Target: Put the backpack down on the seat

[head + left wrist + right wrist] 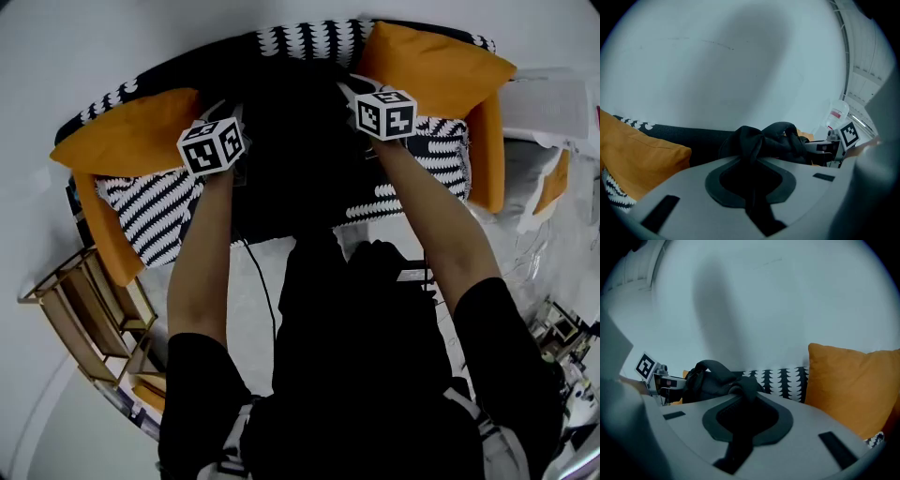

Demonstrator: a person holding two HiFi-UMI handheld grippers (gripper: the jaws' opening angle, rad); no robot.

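The black backpack [300, 141] hangs over the middle of a sofa, between my two grippers. The seat [150, 211] has black-and-white stripes. My left gripper [230, 127] is shut on a fold of the backpack's black fabric [761, 140], which runs down through its jaws [750, 192]. My right gripper [361, 94] is shut on another strap of the backpack [712, 376], pinched in its jaws [740, 427]. I cannot tell whether the backpack's bottom touches the seat; its dark bulk hides that.
Orange cushions stand at the sofa's left [122, 136] and right [431, 66] ends, close to each gripper. A white wall [740, 61] rises behind the backrest. A wooden rack [84, 309] stands at the lower left, and a black cable [261, 281] crosses the floor.
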